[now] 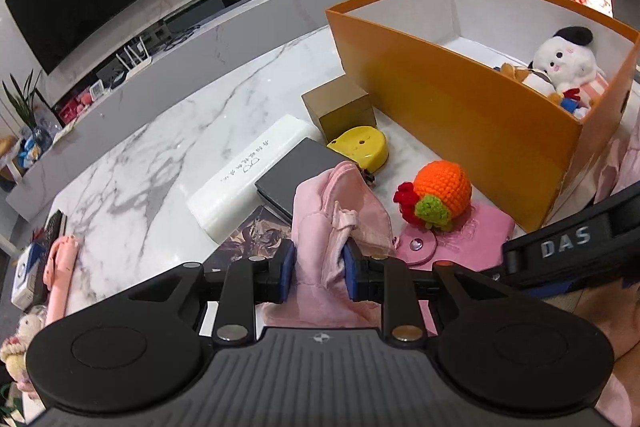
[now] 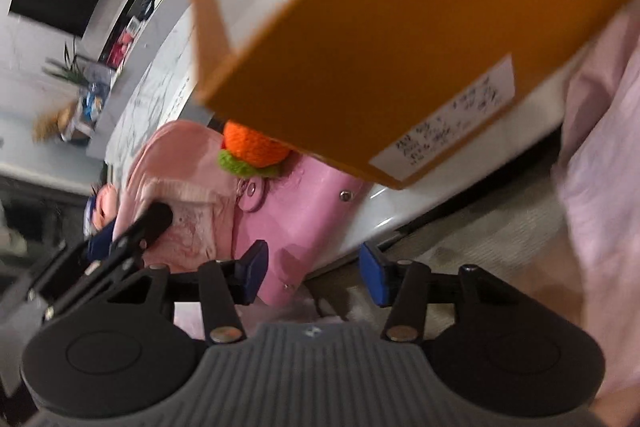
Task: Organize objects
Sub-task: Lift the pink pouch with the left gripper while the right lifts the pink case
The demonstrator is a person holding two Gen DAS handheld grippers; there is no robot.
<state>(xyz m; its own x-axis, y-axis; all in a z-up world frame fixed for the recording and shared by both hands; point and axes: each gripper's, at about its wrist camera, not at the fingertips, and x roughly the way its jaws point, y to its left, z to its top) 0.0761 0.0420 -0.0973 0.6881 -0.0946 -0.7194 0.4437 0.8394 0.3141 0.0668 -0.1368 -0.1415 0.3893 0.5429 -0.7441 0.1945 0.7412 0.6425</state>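
Note:
My left gripper (image 1: 319, 273) is shut on a pink cloth pouch (image 1: 340, 215) near the table's front edge; the pouch also shows in the right wrist view (image 2: 180, 195). An orange crocheted fruit (image 1: 438, 197) lies on a pink flat case (image 1: 456, 239), also seen from the right wrist as the fruit (image 2: 252, 149) and the case (image 2: 308, 223). The orange box (image 1: 460, 107) holds a white plush doll (image 1: 560, 63). My right gripper (image 2: 314, 273) is open and empty, low at the table edge under the box's corner (image 2: 360, 67).
On the marble table (image 1: 160, 163) lie a yellow tape measure (image 1: 362, 147), a small brown box (image 1: 340, 107), a white long box (image 1: 248, 175) and a grey flat box (image 1: 296, 175). A pink toy (image 1: 60, 267) and plush items lie at far left.

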